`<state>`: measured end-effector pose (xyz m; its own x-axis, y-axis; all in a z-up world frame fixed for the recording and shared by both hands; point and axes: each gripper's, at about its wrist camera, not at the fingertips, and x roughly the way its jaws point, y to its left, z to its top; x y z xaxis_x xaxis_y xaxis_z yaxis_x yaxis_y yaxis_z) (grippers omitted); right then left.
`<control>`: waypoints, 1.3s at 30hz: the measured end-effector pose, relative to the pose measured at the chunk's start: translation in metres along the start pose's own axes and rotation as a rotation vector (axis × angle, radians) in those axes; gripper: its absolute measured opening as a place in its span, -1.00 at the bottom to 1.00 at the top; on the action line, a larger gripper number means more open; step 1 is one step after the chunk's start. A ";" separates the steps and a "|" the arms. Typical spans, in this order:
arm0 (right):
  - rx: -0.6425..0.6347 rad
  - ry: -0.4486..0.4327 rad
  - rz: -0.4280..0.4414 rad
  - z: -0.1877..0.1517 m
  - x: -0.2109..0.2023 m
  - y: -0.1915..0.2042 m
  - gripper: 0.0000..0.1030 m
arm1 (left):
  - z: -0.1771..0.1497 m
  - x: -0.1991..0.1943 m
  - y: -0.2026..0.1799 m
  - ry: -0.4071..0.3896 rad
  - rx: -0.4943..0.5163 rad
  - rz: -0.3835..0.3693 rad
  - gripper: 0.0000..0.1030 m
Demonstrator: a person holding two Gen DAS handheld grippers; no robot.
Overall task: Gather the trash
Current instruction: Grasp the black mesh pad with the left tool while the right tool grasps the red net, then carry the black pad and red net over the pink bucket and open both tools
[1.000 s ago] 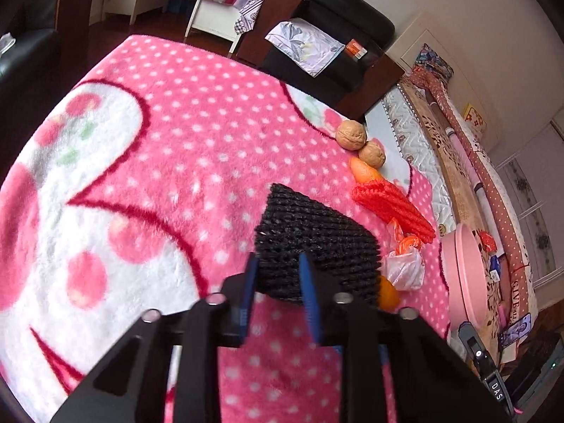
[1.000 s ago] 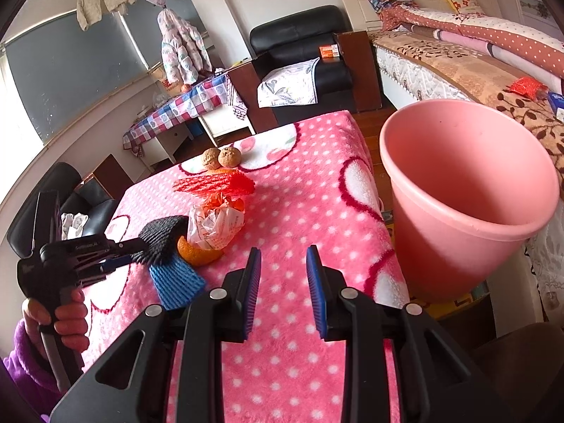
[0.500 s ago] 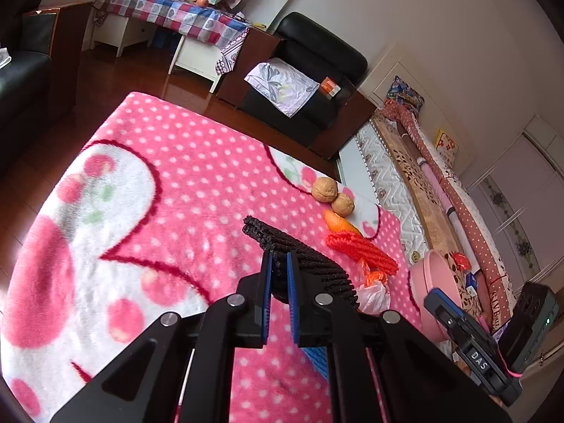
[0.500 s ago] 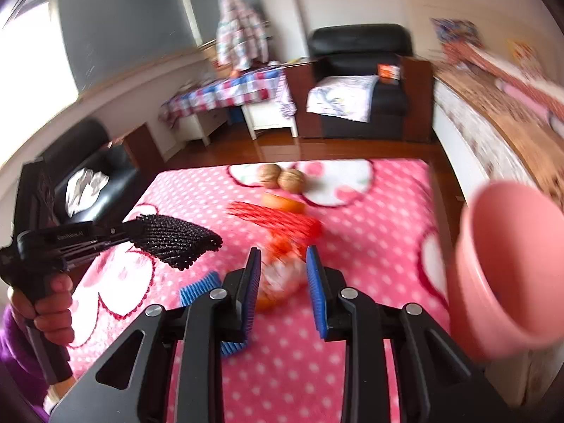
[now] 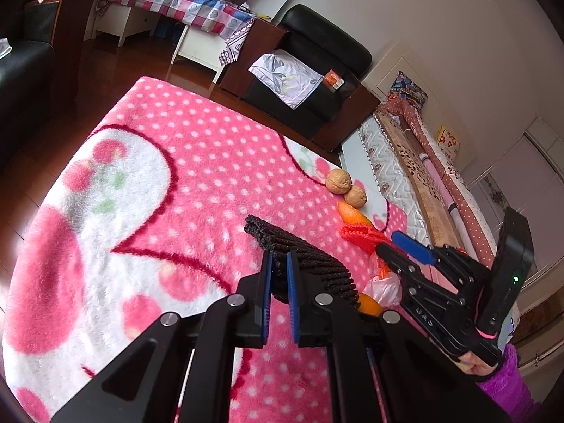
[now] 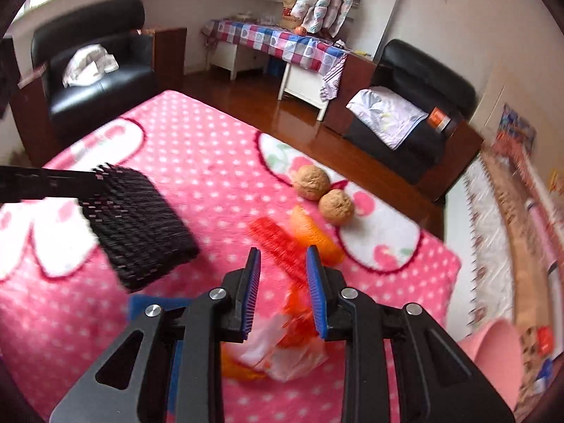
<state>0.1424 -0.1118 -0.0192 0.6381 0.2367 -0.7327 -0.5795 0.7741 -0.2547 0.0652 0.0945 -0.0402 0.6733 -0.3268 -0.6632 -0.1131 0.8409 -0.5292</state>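
My left gripper [image 5: 278, 264] is shut on a black foam net [image 5: 299, 253] and holds it above the pink dotted blanket [image 5: 176, 183]; the net also shows in the right wrist view [image 6: 137, 225]. My right gripper [image 6: 283, 268] is open and hovers over a red foam net [image 6: 278, 246], an orange peel [image 6: 313, 236] and a crumpled plastic wrapper [image 6: 282, 349]. The right gripper also shows in the left wrist view [image 5: 398, 246]. Two walnuts [image 6: 324, 194] lie beyond them. A blue foam net [image 6: 148, 306] lies under the black one.
The pink bin [image 6: 493, 356] stands off the blanket's right edge. A bed [image 5: 423, 176] runs along the right. Black armchairs [image 6: 95, 70] and a checkered table [image 6: 282, 46] stand at the far side.
The left gripper has lifted the black net higher off the blanket. The right gripper has swung left from the pink bin to above the red net and wrapper.
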 end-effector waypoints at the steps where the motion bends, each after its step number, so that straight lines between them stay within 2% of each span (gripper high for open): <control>1: -0.006 -0.001 -0.010 0.001 0.003 -0.001 -0.48 | 0.000 0.002 0.000 0.005 -0.001 -0.002 -0.85; 5: 0.022 0.015 -0.019 0.000 0.009 -0.008 -0.48 | -0.001 0.005 0.000 0.013 -0.002 -0.008 -0.86; 7: 0.057 0.016 -0.009 -0.003 0.009 -0.015 -0.67 | -0.001 0.006 -0.001 0.012 0.000 -0.010 -0.85; 12: 0.187 -0.027 0.036 -0.010 -0.003 -0.039 -0.78 | 0.000 0.004 -0.002 0.007 0.001 -0.011 -0.86; 23: 0.527 -0.136 0.175 -0.044 -0.056 -0.084 -0.78 | 0.005 -0.008 -0.026 -0.023 0.045 -0.028 -0.85; 39: 0.681 -0.207 0.211 -0.087 -0.096 -0.102 -0.78 | -0.001 -0.019 -0.076 -0.037 0.130 -0.045 -0.85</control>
<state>0.0963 -0.2646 0.0223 0.6695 0.4744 -0.5716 -0.3010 0.8768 0.3751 0.0604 0.0365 0.0116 0.7023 -0.3518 -0.6189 0.0123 0.8753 -0.4835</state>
